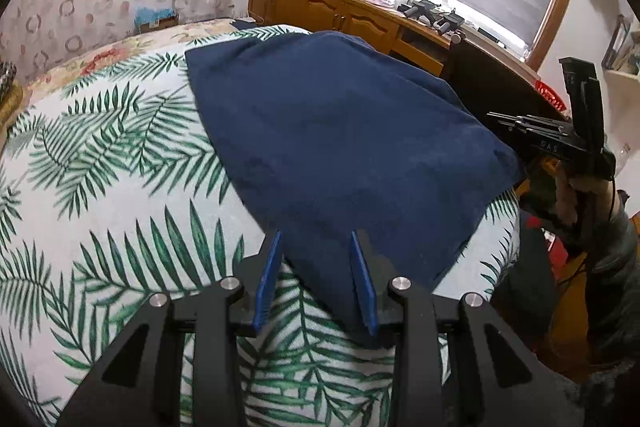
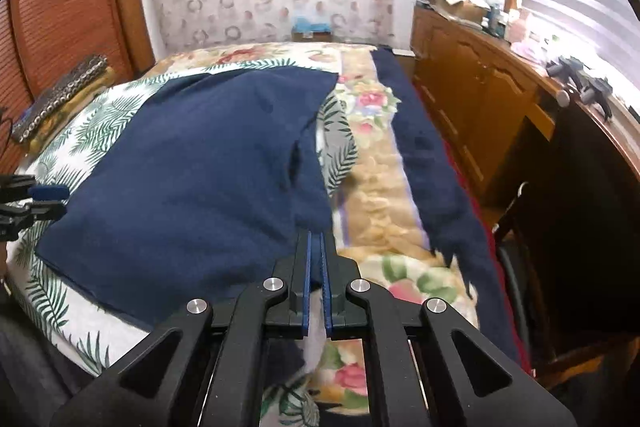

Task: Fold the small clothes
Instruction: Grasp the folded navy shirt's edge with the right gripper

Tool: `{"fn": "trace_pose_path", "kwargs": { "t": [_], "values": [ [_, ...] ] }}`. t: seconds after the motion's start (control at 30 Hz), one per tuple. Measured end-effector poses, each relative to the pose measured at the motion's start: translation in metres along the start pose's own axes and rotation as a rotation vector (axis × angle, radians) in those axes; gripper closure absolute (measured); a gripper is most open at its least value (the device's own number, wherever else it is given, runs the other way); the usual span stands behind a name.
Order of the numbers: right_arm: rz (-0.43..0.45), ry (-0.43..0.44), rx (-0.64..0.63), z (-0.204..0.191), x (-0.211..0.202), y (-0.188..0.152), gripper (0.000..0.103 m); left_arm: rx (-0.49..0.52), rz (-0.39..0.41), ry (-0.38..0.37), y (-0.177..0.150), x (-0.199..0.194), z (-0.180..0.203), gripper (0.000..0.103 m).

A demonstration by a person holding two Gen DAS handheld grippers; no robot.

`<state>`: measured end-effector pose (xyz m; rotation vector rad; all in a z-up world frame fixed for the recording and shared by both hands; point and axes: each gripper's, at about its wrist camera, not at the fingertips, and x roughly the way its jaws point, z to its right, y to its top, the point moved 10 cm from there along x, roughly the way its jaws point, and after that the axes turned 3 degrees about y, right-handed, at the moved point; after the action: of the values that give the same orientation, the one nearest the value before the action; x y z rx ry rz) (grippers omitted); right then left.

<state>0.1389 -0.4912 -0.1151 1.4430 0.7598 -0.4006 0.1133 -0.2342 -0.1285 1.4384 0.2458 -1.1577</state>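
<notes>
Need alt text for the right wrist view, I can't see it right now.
The right tool, jaws shut, pinches the near right corner of a navy blue cloth spread on a palm-leaf bedspread. The left tool waits at the cloth's left edge; a wooden cabinet and a blinded window stand to the right.

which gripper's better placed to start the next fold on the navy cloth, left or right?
Right, probably. The right gripper is shut on the navy cloth at its near corner. The left gripper is open over the opposite edge, gripping nothing.
</notes>
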Motion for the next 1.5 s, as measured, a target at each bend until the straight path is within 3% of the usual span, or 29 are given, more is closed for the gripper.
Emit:
{"fn": "trace_pose_path", "kwargs": {
  "t": [0.13,0.17,0.2,0.67,0.77,1.5],
  "values": [
    [0.022,0.001,0.018,-0.004,-0.005,0.000,0.074,-0.003,-0.013,-0.008,-0.007,-0.003,0.001,0.069],
    [0.026,-0.004,0.021,-0.006,-0.006,-0.001,0.056,-0.005,-0.015,-0.011,-0.008,-0.003,0.000,0.069],
    [0.030,-0.006,0.019,-0.008,-0.007,-0.002,0.049,-0.006,-0.020,-0.016,-0.010,-0.003,0.001,0.069],
    [-0.062,0.095,0.063,-0.019,0.010,-0.043,0.048,-0.004,-0.052,-0.069,-0.021,-0.002,0.009,0.067],
    [-0.064,0.112,0.070,-0.021,0.011,-0.044,0.052,-0.008,-0.053,-0.080,-0.020,-0.003,0.007,0.067],
    [-0.078,0.070,-0.026,-0.027,0.000,-0.041,0.065,-0.002,-0.062,-0.081,-0.020,-0.003,0.010,0.067]
  ]
}}
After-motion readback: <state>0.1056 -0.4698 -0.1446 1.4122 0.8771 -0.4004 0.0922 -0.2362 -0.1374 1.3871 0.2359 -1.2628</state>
